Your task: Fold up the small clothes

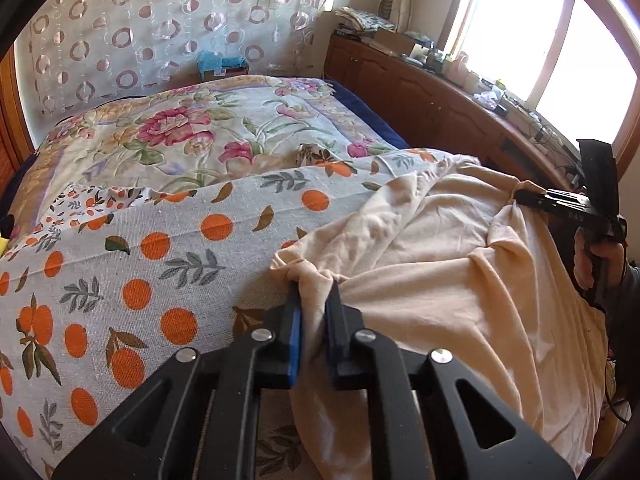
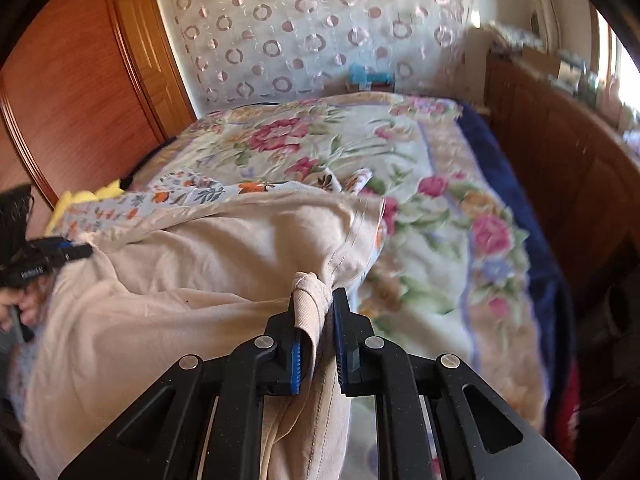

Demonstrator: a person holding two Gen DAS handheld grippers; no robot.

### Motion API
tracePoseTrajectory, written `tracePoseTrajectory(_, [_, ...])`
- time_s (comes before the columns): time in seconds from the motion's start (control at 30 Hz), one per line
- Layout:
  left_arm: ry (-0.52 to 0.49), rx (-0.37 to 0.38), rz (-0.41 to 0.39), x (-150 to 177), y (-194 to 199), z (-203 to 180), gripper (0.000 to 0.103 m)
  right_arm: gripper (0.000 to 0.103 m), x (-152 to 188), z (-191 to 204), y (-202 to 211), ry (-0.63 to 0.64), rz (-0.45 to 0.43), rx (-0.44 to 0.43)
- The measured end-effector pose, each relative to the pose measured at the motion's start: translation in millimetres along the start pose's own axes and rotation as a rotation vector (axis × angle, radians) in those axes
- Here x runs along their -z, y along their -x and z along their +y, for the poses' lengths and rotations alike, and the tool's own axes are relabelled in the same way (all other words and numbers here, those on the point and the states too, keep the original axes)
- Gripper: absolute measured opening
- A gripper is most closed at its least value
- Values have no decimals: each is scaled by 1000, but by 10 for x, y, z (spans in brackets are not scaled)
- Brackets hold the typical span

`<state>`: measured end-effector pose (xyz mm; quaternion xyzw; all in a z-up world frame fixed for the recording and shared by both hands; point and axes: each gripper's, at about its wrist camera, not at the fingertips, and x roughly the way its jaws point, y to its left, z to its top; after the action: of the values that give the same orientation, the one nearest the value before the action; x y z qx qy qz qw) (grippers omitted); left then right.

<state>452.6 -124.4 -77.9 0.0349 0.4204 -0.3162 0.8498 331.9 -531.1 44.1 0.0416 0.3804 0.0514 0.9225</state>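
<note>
Both corners pinched: left gripper (image 1: 314, 292) clamps cream garment (image 1: 432, 264) edge, right gripper (image 2: 316, 300) clamps its hem. Step: first fold. Next: lift together, keep tension, lay flat on orange-print cloth (image 1: 120, 264).

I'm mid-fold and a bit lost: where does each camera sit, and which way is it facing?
Left wrist: on the left gripper, facing down the bed toward the curtain; the right gripper and its hand show at the right edge.
Right wrist: on the right gripper, facing the same curtain; the left gripper shows at left.
Shared: the cream garment, pinched by both.
</note>
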Motion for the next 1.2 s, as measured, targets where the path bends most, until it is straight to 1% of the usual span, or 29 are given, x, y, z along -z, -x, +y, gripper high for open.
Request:
tracePoseTrajectory(0.07, [-13,-9,-12,-8,14,-26,8,13,2,32,0,2,3,27])
tracePoseTrajectory(0.1, [-15,-10,-27,-16,42,-39,8,13,8,47,-1,4,9,25])
tracePoseTrajectory(0.23, [1,-10,-94,-97,202,-18,8,13,-44,187,64,46,-26,37])
tracePoseTrajectory(0.33, [6,-16,-123,-164,316,36,7,13,-141,329,133,95,-54,8])
tracePoseTrajectory(0.57, [69,-61,-172,-256,530,407,7,12,-411,620,-70,184,-32,-21])
tracePoseTrajectory(0.67, [90,-48,-189,-272,631,519,7,12,-524,633,-104,202,-33,-49])
tracePoseTrajectory(0.73, [87,-27,-165,-227,598,515,7,12,-524,592,-160,205,-23,-58])
tracePoseTrajectory(0.83, [63,-45,-124,-132,438,485,7,12,-419,457,-332,192,14,-44])
tracePoseTrajectory(0.93, [103,-49,-99,-31,286,563,7,12,-378,335,-483,161,40,-14])
tracePoseTrajectory(1.0, [121,-52,-84,-11,217,609,7,12,-361,267,-556,138,41,4])
tracePoseTrajectory(1.1, [109,-33,-78,-36,226,582,7,13,-336,215,-603,112,30,9])
tracePoseTrajectory(1.17, [87,-22,-74,-46,261,534,8,24,-336,197,-588,101,21,20])
tracePoseTrajectory(1.2, [76,-25,-66,-54,291,505,12,33,-333,239,-590,95,16,29])
